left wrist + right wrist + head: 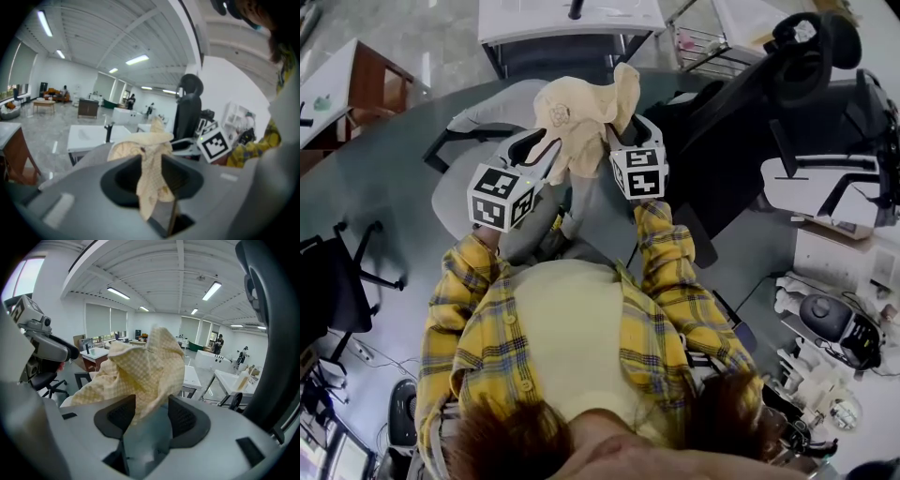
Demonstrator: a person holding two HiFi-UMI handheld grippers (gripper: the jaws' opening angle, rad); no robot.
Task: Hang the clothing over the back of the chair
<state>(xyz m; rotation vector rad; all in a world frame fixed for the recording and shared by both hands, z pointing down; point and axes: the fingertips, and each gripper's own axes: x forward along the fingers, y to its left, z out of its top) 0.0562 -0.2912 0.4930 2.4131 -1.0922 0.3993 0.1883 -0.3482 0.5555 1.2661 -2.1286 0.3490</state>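
Cream checked clothing (581, 117), clamped only by the left gripper (151, 168) with the right gripper (152, 411) released around it, may swing sideways and slip off the grey chair (483, 117) back.

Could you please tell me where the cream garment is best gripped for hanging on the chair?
Take the bunched upper fold of the garment, coming from the person's side: it is held up above the grey chair, its loose end hanging.
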